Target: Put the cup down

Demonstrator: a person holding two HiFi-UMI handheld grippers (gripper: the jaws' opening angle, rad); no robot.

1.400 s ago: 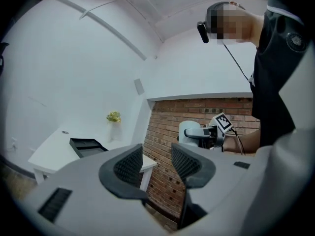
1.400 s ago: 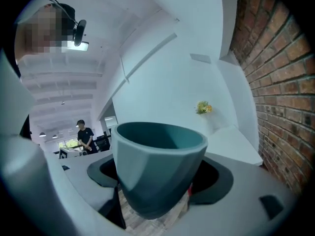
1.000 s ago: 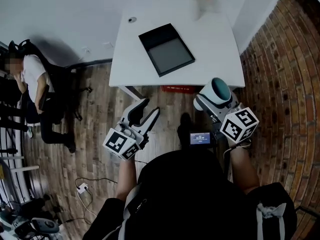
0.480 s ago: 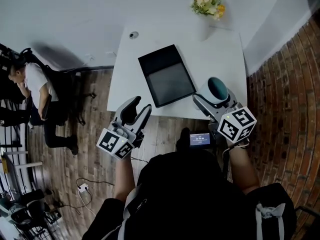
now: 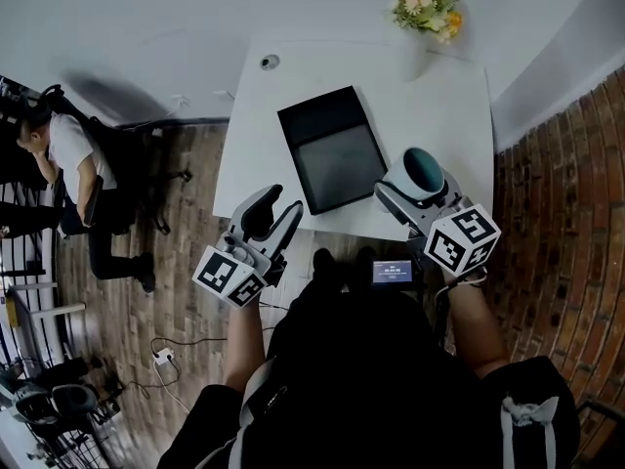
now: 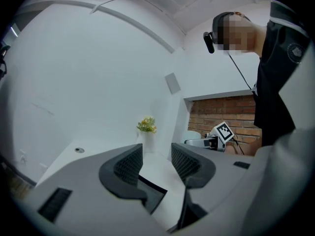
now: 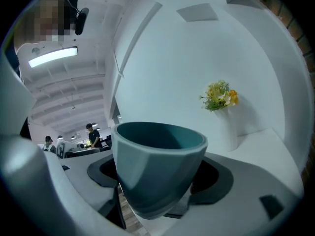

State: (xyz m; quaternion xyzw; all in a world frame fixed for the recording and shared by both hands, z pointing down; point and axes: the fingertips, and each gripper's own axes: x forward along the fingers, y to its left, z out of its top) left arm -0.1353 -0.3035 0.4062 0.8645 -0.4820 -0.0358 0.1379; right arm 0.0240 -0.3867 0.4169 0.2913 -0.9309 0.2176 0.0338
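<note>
Cup (image 7: 158, 154) in right tongs (image 7: 157, 177) shows facets only in right gripper view.

teal cup (image 7: 157, 166), white table (image 5: 439, 96), black tray (image 5: 337, 154)

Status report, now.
Left gripper open, empty. Right gripper shut on teal cup, upright at white table's near edge, not yet down. Black tray lies left of it.
</note>
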